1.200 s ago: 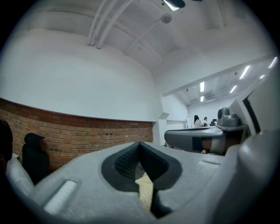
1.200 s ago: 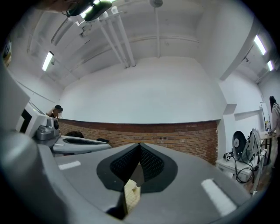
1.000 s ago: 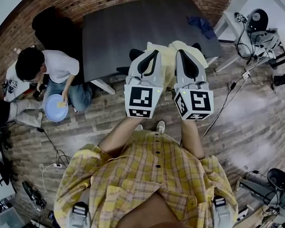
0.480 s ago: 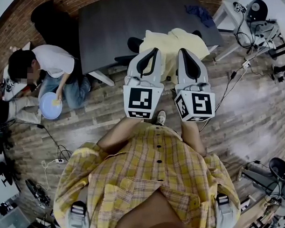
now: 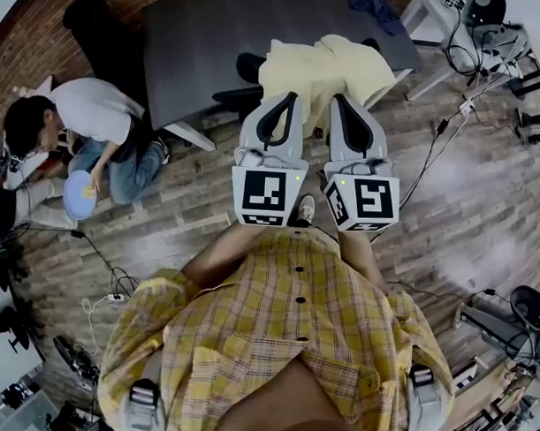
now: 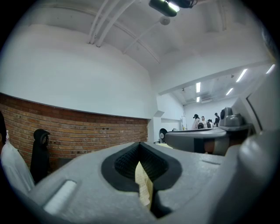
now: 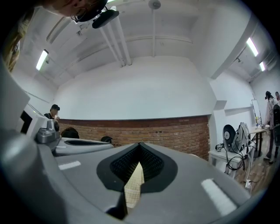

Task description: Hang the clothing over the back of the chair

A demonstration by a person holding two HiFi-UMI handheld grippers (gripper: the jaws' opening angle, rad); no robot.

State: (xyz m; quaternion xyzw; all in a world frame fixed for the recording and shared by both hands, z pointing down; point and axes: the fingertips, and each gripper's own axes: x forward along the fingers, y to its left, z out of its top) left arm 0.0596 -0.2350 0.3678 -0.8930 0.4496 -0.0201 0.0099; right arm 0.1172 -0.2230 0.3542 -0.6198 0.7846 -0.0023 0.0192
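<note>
Left tool (image 5: 290, 100): clenched on a strip of pale yellow checked fabric, which is seen pinched between its jaws in the left gripper view.
Clothing (image 5: 324, 66): pale yellow, spread just ahead of both tools over the chair (image 5: 247, 68). Its near edge reaches the tool tips, and the pinched strips are judged to be that edge.
Right tool (image 5: 340, 101): likewise clamped on a strip of the same fabric and held close beside the left tool.
Counter (image 5: 205, 40): dark, beyond the tools, with the chair drawn up against it.
Step in hand: judged to be the laying of the clothing over the chair back, which is largely hidden under the cloth.
Done well: the two pinched points are best held level and drawn slightly apart, so that the cloth is spread flat. The drape should be balanced across the back before any release. Both tools should then be opened together and lifted straight clear.
Risk: with too much cloth on one side, a slide to the floor is likely.
</note>
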